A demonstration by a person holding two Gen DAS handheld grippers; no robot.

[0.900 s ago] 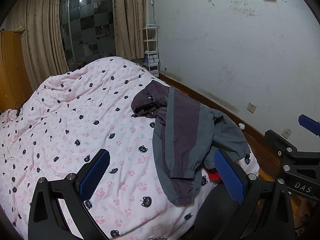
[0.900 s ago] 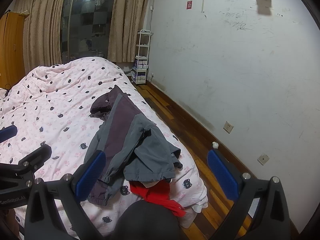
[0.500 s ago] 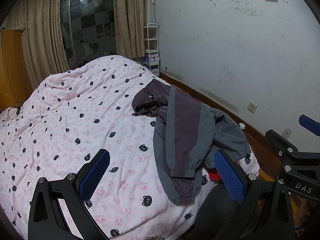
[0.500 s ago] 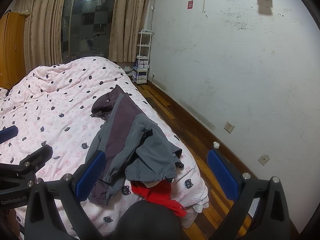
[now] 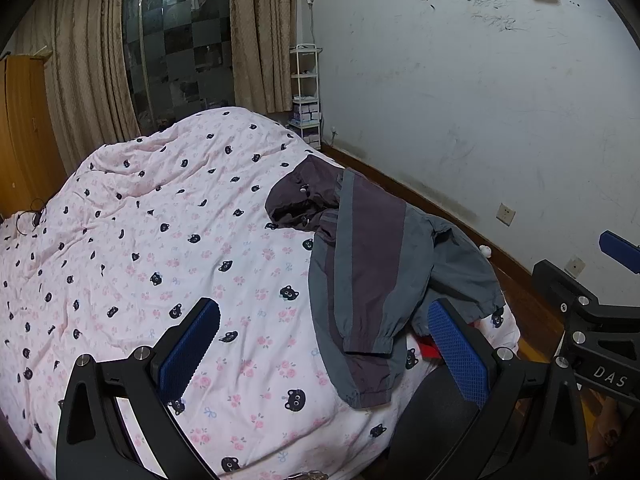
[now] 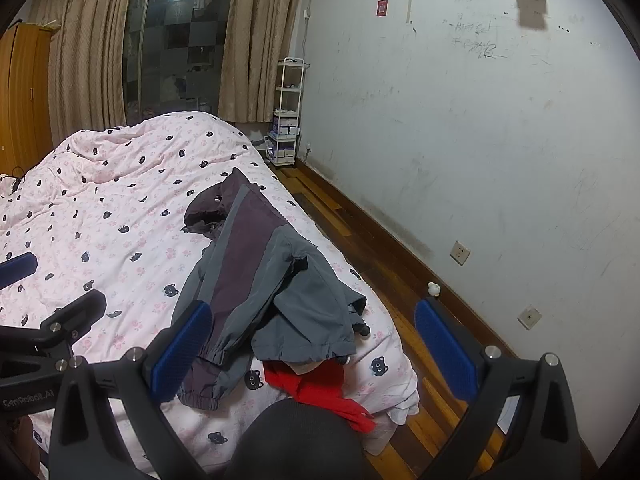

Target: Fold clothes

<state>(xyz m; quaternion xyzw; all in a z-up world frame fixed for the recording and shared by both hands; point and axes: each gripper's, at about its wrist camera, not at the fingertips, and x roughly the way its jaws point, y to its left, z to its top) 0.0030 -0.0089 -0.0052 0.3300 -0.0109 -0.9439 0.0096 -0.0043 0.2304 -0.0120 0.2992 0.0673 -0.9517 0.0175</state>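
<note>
A crumpled grey and dark purple jacket (image 5: 372, 264) lies on the right side of the bed, near its edge; it also shows in the right wrist view (image 6: 272, 276). A red garment (image 6: 316, 388) sticks out from under its near end. My left gripper (image 5: 324, 344) is open and empty, held above the bed short of the jacket. My right gripper (image 6: 316, 348) is open and empty, held above the jacket's near end and the red garment. Each gripper shows at the edge of the other's view.
The bed has a pink quilt with black cat faces (image 5: 160, 240). A wooden floor strip (image 6: 372, 248) runs between bed and white wall. A white shelf rack (image 6: 288, 120) stands by the curtains. A dark rounded object (image 6: 300, 440) sits low in front.
Both grippers have drifted slightly; the jacket looks a little nearer and lower in both views. Nothing was grasped or moved.
</note>
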